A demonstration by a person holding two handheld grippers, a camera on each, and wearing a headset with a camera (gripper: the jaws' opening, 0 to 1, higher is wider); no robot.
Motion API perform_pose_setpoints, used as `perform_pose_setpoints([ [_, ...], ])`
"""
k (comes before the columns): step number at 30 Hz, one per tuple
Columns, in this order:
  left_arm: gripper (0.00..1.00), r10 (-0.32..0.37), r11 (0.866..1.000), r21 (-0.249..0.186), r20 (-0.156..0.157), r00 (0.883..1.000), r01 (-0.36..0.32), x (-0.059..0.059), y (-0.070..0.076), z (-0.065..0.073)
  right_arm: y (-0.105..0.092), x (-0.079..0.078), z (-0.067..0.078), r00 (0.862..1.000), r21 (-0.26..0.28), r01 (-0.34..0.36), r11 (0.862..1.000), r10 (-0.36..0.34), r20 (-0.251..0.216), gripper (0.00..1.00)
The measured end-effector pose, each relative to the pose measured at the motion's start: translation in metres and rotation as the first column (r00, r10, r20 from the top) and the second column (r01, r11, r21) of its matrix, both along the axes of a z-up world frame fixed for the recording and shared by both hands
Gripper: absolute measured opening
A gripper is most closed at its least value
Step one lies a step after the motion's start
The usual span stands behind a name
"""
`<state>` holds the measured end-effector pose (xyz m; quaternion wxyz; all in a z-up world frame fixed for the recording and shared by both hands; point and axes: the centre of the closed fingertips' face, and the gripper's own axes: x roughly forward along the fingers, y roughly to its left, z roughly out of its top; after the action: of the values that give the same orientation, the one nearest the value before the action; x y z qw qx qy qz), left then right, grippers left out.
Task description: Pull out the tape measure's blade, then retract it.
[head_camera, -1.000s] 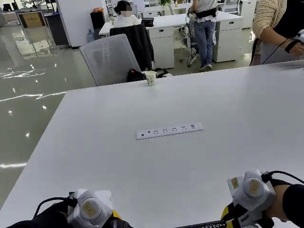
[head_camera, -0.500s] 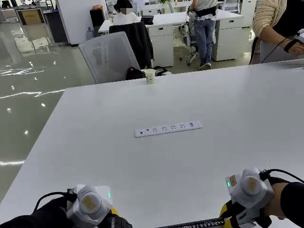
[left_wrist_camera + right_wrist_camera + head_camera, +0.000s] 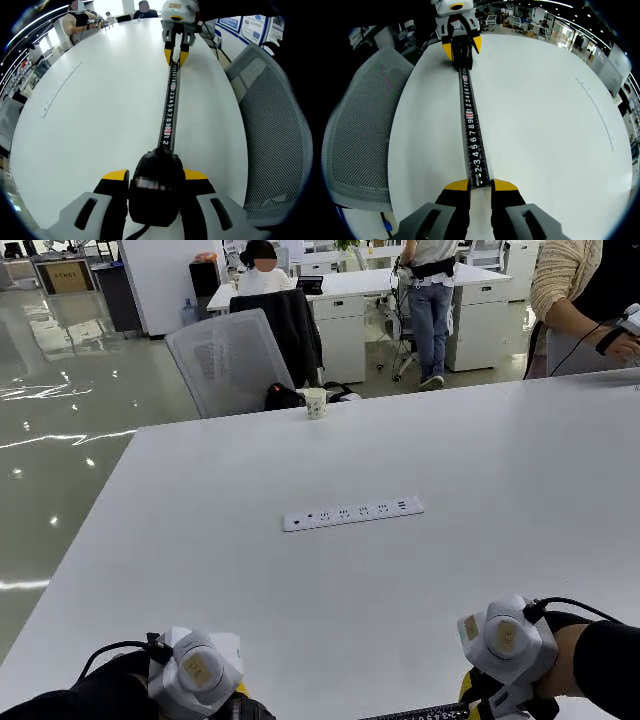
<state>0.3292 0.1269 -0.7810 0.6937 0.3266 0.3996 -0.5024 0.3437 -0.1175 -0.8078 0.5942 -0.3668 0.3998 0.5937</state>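
The left gripper (image 3: 155, 175) has its yellow-tipped jaws closed around the black plastic tape measure case (image 3: 155, 195). The case sits squarely between them with its mouth facing forward. From that mouth the black steel blade with white numerals (image 3: 169, 100) runs straight ahead of the jaws, low over the white table top (image 3: 100, 115). It ends at the right gripper (image 3: 176, 51), which pinches the blade's far end.

In the right gripper view that gripper's own yellow tips stand narrow, clamped on the blade's tip. The lowest numerals sit just ahead of them, and the blade stretches away to the case at the far end. A grey mesh chair back (image 3: 272, 125) stands off the table edge, to the right of the left jaws.

In the head view both grippers sit at the near edge of the table, well apart, with a short piece of blade showing between them. Farther ahead of the jaws a long white power strip (image 3: 353, 513) lies flat on the table. Beyond it a small paper cup (image 3: 316, 403) stands upright near the far edge. Past the table, people stand or sit at white desks (image 3: 350, 285).
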Motion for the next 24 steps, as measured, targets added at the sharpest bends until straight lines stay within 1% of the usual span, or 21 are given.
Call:
perform_pose_setpoints([
  [3,0.35,-0.001,1.000,0.000,0.003,1.000,0.001,0.0001,0.0008,-0.0005,0.0002,-0.0013,0.0002,0.999,-0.022,-0.033,0.999,0.033,0.016,0.12],
  [5,0.35,-0.002,1.000,0.002,0.004,1.000,0.002,0.0003,0.0008,-0.0008,0.0004,-0.0007,-0.0004,1.000,-0.032,-0.017,0.999,0.018,0.015,0.12],
  [6,0.35,-0.002,1.000,0.004,0.006,1.000,0.002,0.0003,0.0007,-0.0009,0.0008,-0.0004,0.0000,1.000,-0.037,0.011,0.999,-0.011,0.003,0.12],
  [7,0.35,-0.002,1.000,0.005,0.009,1.000,0.002,0.0003,0.0005,-0.0010,0.0007,-0.0003,0.0003,1.000,-0.045,0.023,0.999,-0.023,0.000,0.12],
  [10,0.35,-0.005,1.000,0.007,0.022,1.000,0.005,0.0006,0.0004,-0.0017,0.0016,-0.0003,-0.0007,1.000,-0.061,0.003,0.998,-0.002,0.014,0.12],
  [12,0.35,-0.009,1.000,0.004,0.028,1.000,0.009,0.0006,0.0009,-0.0018,0.0014,0.0001,-0.0001,1.000,-0.066,0.007,0.998,-0.006,0.010,0.12],
  [14,0.35,-0.011,1.000,-0.002,0.029,1.000,0.011,0.0006,0.0009,-0.0016,0.0011,-0.0002,0.0002,1.000,-0.059,0.013,0.998,-0.012,0.013,0.12],
  [18,0.35,-0.008,1.000,-0.006,0.022,1.000,0.008,0.0007,0.0004,-0.0017,0.0008,-0.0006,-0.0009,0.999,-0.054,-0.013,0.998,0.015,0.031,0.12],
  [20,0.35,-0.014,1.000,0.012,0.014,1.000,0.014,0.0011,0.0005,-0.0026,0.0010,0.0002,-0.0010,1.000,-0.055,-0.005,0.998,0.007,0.027,0.12],
  [21,0.35,-0.024,0.999,0.026,0.004,1.000,0.023,0.0003,0.0004,-0.0022,0.0006,0.0001,-0.0009,1.000,-0.054,-0.012,0.998,0.013,0.023,0.12],
  [23,0.36,-0.026,0.999,0.035,-0.011,1.000,0.027,0.0005,0.0006,-0.0023,0.0002,-0.0004,-0.0005,1.000,-0.049,-0.017,0.999,0.018,0.014,0.12],
  [24,0.36,-0.041,0.998,0.045,-0.024,0.999,0.042,-0.0011,0.0019,-0.0022,0.0004,-0.0009,-0.0002,1.000,-0.049,-0.017,0.999,0.018,0.011,0.13],
])
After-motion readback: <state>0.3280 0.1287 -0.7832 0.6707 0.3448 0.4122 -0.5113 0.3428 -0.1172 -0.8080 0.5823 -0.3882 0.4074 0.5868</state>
